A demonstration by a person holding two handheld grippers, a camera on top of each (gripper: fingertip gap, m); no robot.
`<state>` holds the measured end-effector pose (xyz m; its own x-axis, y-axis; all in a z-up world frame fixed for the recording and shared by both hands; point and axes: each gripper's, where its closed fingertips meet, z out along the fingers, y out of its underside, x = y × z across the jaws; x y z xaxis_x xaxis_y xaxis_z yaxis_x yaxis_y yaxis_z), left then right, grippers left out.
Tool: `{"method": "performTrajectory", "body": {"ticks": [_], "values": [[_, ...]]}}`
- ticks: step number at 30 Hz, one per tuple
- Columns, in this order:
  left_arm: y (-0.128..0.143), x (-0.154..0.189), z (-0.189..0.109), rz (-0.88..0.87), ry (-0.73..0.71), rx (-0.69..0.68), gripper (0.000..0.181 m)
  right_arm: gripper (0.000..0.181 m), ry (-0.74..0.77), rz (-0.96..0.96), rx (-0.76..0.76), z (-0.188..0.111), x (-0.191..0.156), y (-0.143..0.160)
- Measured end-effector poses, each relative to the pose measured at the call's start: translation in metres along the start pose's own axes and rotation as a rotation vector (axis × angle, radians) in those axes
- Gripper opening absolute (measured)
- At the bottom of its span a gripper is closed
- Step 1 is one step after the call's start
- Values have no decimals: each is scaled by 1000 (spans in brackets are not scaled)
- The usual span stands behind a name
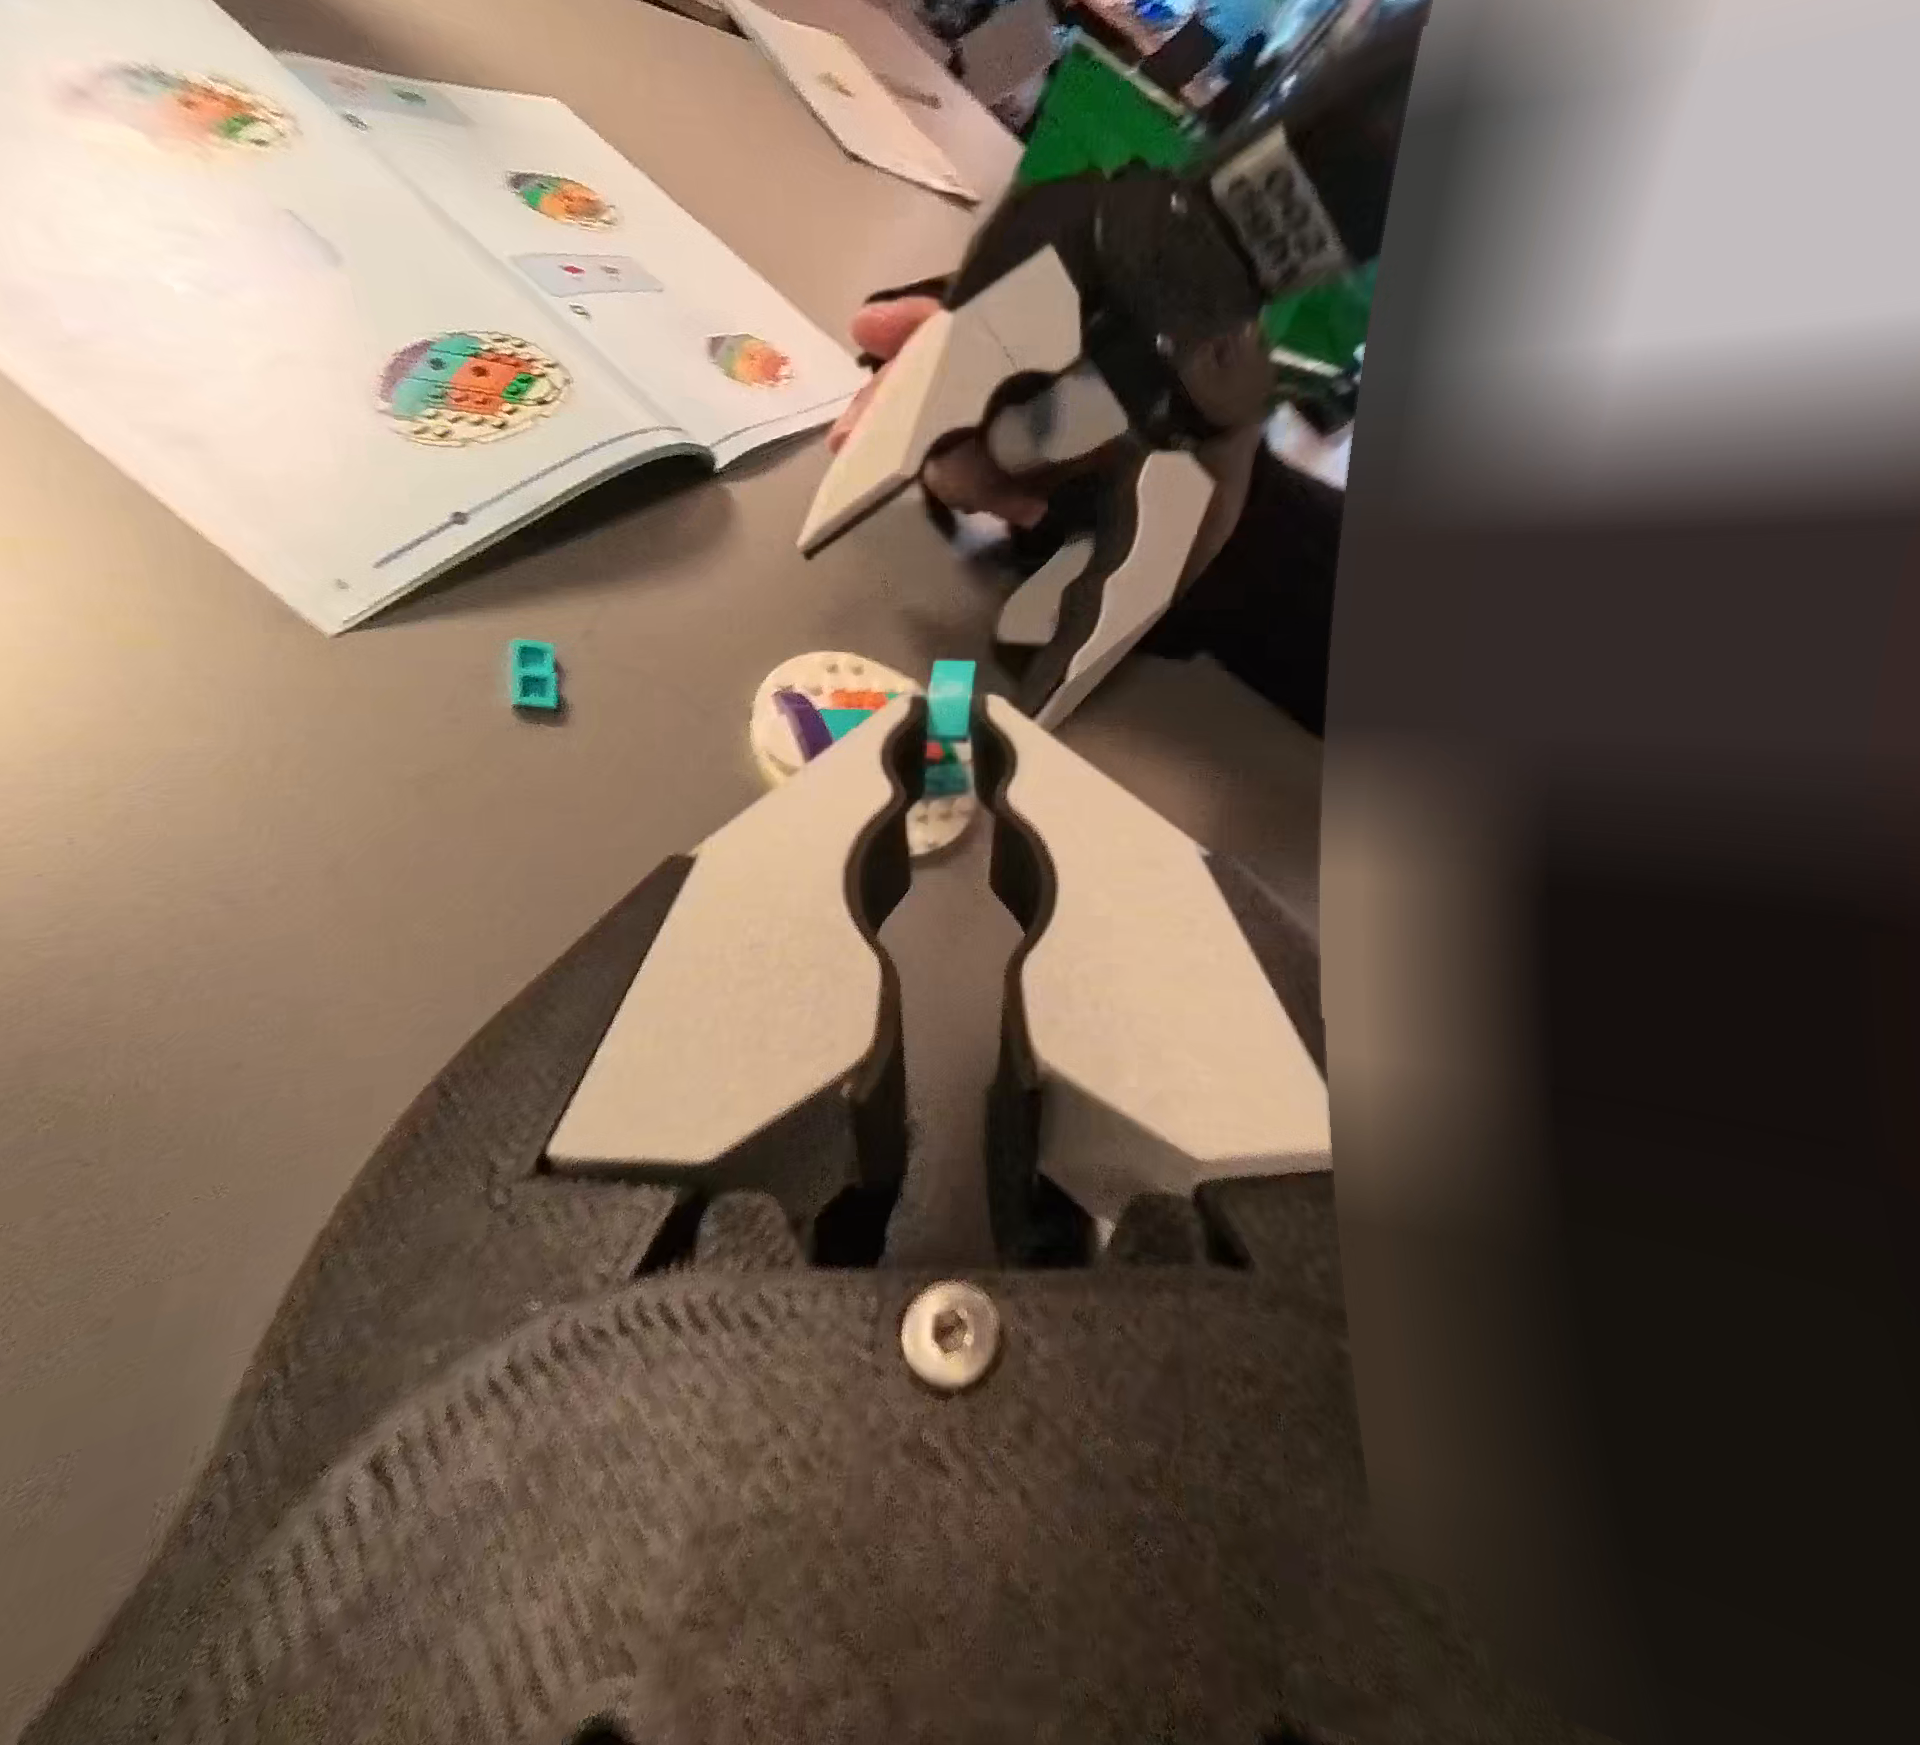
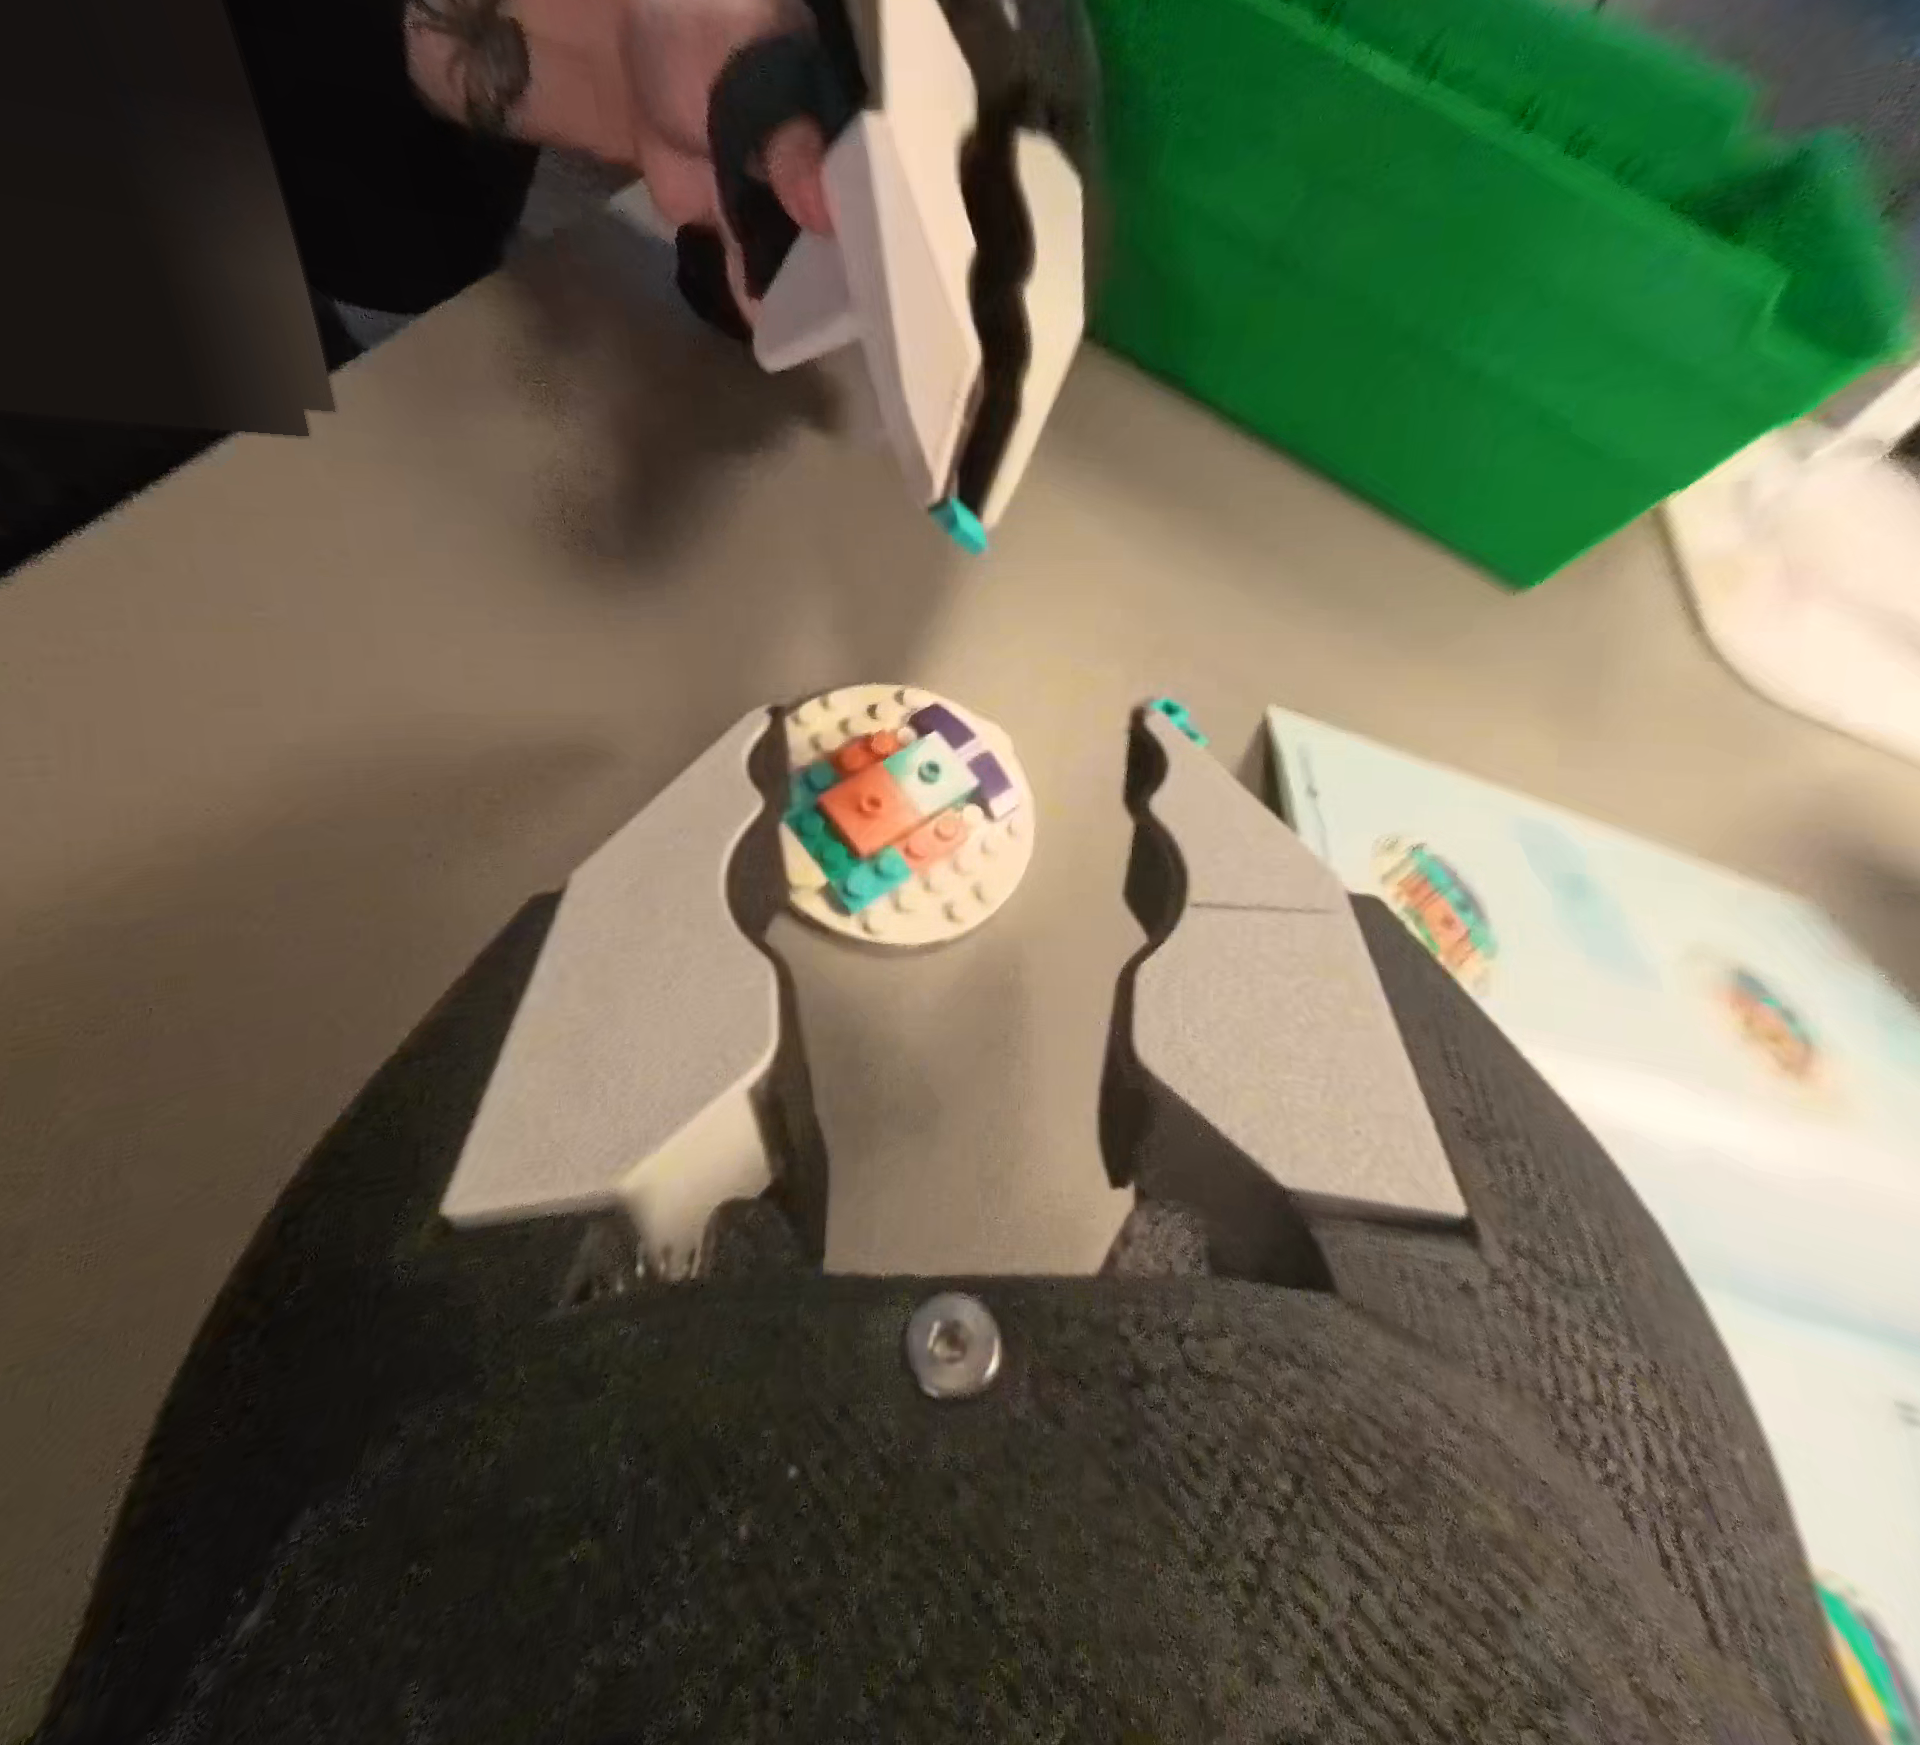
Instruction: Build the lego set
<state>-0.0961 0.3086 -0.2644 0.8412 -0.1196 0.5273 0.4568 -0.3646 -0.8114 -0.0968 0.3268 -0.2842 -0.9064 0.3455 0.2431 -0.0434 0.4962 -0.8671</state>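
Note:
My left gripper is shut on a small teal brick and holds it above the table. It also shows in the right wrist view, tilted down with the teal brick at its tips, beyond the plate. A round white plate carrying orange, teal, white and purple bricks lies on the table between the fingers of my open, empty right gripper. In the left wrist view the plate lies just behind my left fingertips, and the right gripper stands to its right.
A second teal brick lies loose left of the plate; it peeks out behind my right finger. An open instruction booklet lies nearby. A green bin stands behind, with a white bag beside it.

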Motion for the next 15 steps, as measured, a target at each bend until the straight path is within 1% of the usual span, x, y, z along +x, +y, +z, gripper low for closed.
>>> {"method": "performTrajectory", "body": {"ticks": [1, 2, 4, 6, 8, 11, 12, 15], "values": [[2, -1, -2, 32, -40, -12, 7, 71, -35, 38, -29, 1, -1, 5], [5, -2, -4, 61, -70, -27, 7, 73, -76, 66, -69, 2, -5, 10], [10, -1, -7, 99, -105, -55, 7, 84, -128, 91, -153, 8, -10, 22], [13, -1, -11, 127, -132, -76, 7, 84, -175, 100, -204, 12, -16, 28], [14, 0, -14, 143, -141, -74, 7, 77, -191, 115, -212, 14, -18, 28], [10, 4, -17, 163, -140, -30, 7, 68, -191, 171, -223, 13, -19, 29], [9, 5, -16, 174, -148, -17, 7, 64, -177, 183, -226, 14, -19, 29], [9, 2, -12, 240, -212, -8, 7, 64, -110, 215, -234, 15, -18, 28]]}}
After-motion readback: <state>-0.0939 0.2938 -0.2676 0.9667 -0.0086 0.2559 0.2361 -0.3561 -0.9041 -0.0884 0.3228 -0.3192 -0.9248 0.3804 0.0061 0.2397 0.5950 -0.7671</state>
